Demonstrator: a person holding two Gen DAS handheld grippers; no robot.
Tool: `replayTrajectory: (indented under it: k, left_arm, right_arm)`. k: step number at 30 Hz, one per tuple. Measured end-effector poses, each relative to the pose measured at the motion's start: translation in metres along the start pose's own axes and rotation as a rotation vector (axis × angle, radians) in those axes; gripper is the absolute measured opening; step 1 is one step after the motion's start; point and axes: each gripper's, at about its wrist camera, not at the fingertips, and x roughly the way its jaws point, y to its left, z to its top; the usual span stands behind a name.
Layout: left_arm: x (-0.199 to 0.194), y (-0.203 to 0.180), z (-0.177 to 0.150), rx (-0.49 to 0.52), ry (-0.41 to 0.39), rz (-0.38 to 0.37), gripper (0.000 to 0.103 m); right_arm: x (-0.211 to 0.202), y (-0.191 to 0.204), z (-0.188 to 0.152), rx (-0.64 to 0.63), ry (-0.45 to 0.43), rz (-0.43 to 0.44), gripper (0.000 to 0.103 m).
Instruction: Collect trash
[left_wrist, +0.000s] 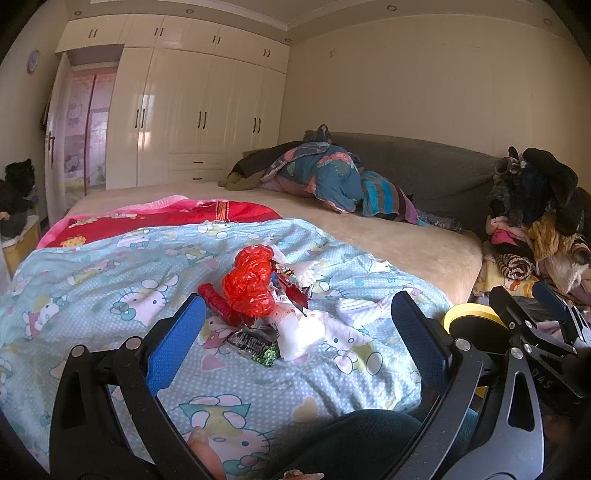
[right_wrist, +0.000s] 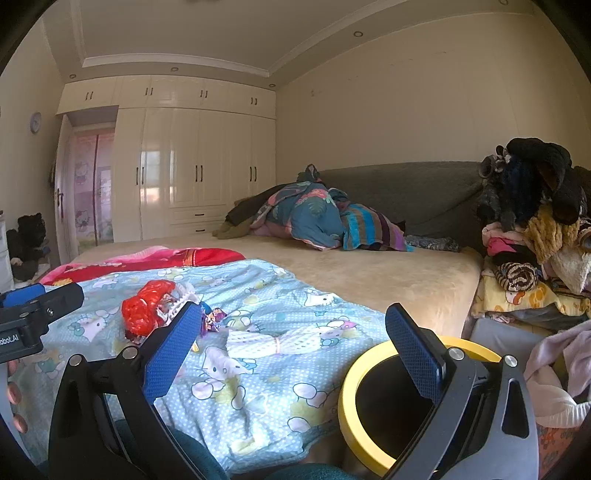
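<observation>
Bedroom scene, viewed from the foot of the bed (left_wrist: 424, 243). A pale-blue cartoon-print quilt (left_wrist: 110, 288) covers the near part of the bed, with a red blanket (left_wrist: 177, 218) just behind it.

Trash pile (left_wrist: 266, 302): lies on the quilt, directly ahead of the left gripper (left_wrist: 295, 332). It comprises a crumpled red plastic bag (left_wrist: 251, 280), a red wrapper (left_wrist: 218, 304) touching the bag's left side, a dark wrapper (left_wrist: 255, 345) at the near edge, and white tissue (left_wrist: 299, 332) beside it. A white foam net (right_wrist: 273, 343), cinched at its middle, lies apart on the quilt to the right of the pile.

Left gripper: jaws spread wide, nothing between the blue pads (left_wrist: 177, 343); it sits just short of the pile.

Right gripper (right_wrist: 291, 350): jaws likewise spread and holding nothing; the foam net shows between them, and one jaw crosses in front of the bin (right_wrist: 354, 387), a black container with a yellow rim standing beside the bed at the right.

Background: rumpled bedding (left_wrist: 325, 173) against a grey headboard (left_wrist: 424, 166), a heap of clothes (left_wrist: 535, 221) at the right, and cream wardrobes (left_wrist: 195, 114) along the far wall.
</observation>
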Motion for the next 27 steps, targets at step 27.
replayTrajectory:
  k: [27]
  left_arm:
    - [0.0005, -0.0002, -0.0027, 0.003, -0.001, 0.003, 0.093]
  right_arm:
    - [0.0004, 0.005, -0.0034, -0.004, 0.008, 0.009, 0.097]
